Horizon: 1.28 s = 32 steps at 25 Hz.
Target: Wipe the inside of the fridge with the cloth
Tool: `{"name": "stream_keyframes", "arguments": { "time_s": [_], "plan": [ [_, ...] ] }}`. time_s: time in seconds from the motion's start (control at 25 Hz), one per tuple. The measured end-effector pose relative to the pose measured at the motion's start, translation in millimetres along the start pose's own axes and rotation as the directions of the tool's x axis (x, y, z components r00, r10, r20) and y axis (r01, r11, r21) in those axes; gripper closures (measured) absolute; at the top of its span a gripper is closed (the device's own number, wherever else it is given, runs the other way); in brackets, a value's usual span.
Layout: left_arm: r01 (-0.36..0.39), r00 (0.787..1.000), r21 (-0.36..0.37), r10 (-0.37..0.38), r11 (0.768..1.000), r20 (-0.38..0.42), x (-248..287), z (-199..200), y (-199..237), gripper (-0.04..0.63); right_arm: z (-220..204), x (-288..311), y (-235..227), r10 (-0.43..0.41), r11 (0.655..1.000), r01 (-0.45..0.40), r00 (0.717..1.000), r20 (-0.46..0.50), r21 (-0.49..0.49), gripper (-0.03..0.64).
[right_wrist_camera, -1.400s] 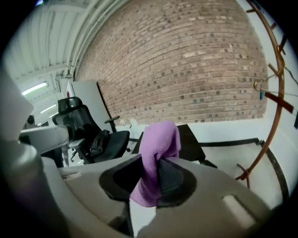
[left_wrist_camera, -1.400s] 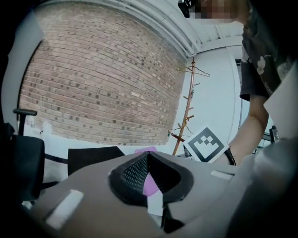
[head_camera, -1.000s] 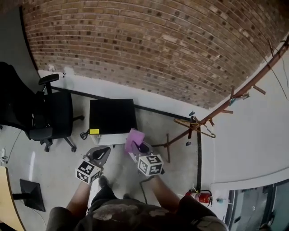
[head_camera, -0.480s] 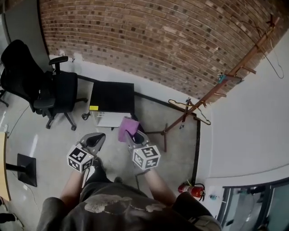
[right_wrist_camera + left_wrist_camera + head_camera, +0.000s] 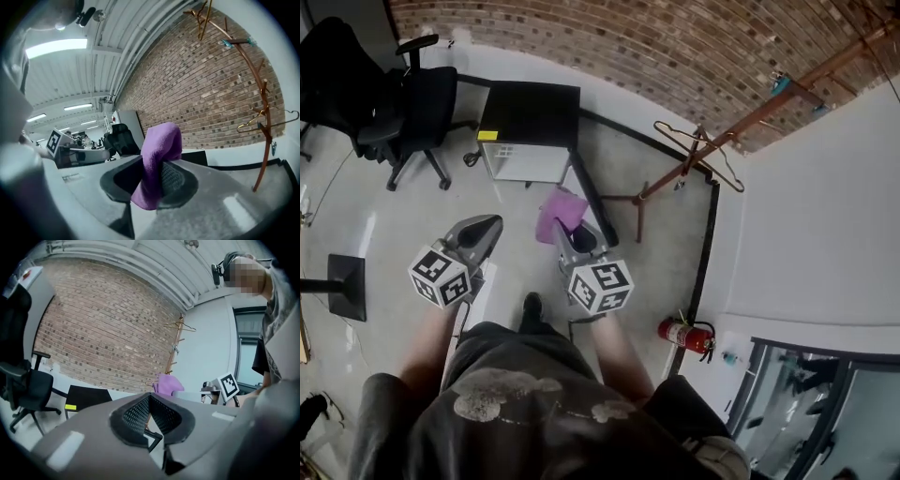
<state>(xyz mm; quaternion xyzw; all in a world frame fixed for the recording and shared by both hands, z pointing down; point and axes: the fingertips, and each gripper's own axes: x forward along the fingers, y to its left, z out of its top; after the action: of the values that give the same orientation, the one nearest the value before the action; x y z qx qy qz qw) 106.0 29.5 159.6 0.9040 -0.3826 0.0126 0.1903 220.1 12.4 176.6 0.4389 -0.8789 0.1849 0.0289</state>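
The fridge [image 5: 530, 117] is a small low box with a black top and a white front, standing on the floor against the wall. A narrow panel that looks like its door juts out from its right front corner. My right gripper [image 5: 568, 231] is shut on a purple cloth [image 5: 559, 212], which hangs folded over the pads [image 5: 174, 174]. It is held in the air short of the fridge. My left gripper [image 5: 486, 228] hovers beside it on the left, jaws together and holding nothing. In the left gripper view the fridge [image 5: 87, 397] lies ahead and the cloth [image 5: 166, 383] is at the right.
A black office chair [image 5: 403, 98] stands left of the fridge. A wooden coat rack with a wire hanger [image 5: 698, 150] leans at the right. A red fire extinguisher [image 5: 682, 333] sits by the right wall, and a black stand base [image 5: 347, 286] lies on the floor at the left.
The head view has tipped further down, so the fridge and chair sit higher in the frame. Both grippers stay side by side, the right one still holding the cloth.
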Motion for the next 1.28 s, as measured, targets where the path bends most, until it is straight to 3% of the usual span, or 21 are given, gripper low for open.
{"name": "stream_keyframes", "arguments": {
  "time_s": [0.2, 0.4, 0.56, 0.76, 1.04, 1.28],
  "plan": [
    [0.000, 1.000, 0.061, 0.000, 0.998, 0.000, -21.8, -9.5, -13.9, 0.578, -19.8, -15.9, 25.2, 0.031, 0.999, -0.032, 0.999, -0.042, -0.030, 0.540],
    [-0.031, 0.999, -0.038, 0.032, 0.999, 0.015, -81.4, -39.0, -21.1, 0.578, -50.2, -30.0, 67.7, 0.038, 0.999, -0.041, 0.993, -0.108, -0.025, 0.540],
    [-0.067, 0.998, -0.022, 0.067, 0.997, -0.020, -145.5, -64.2, -21.7, 0.578, -72.5, -39.7, 115.2, 0.062, 0.998, -0.065, 0.991, -0.117, -0.018, 0.540],
    [-0.098, 0.995, -0.056, 0.098, 0.994, 0.005, -229.7, -88.7, -31.8, 0.578, -107.8, -60.6, 179.2, 0.057, 0.998, -0.062, 0.988, -0.143, -0.029, 0.540],
    [-0.001, 1.000, -0.068, 0.002, 0.998, 0.016, -306.4, -119.1, -74.3, 0.578, -149.0, -111.0, 258.9, 0.015, 0.998, -0.024, 0.986, -0.165, -0.050, 0.540],
    [0.114, 0.993, -0.050, -0.116, 0.992, -0.027, -325.7, -132.3, -105.1, 0.578, -164.6, -161.1, 285.0, -0.077, 0.997, 0.070, 0.982, -0.173, -0.043, 0.540]
  ]
}}
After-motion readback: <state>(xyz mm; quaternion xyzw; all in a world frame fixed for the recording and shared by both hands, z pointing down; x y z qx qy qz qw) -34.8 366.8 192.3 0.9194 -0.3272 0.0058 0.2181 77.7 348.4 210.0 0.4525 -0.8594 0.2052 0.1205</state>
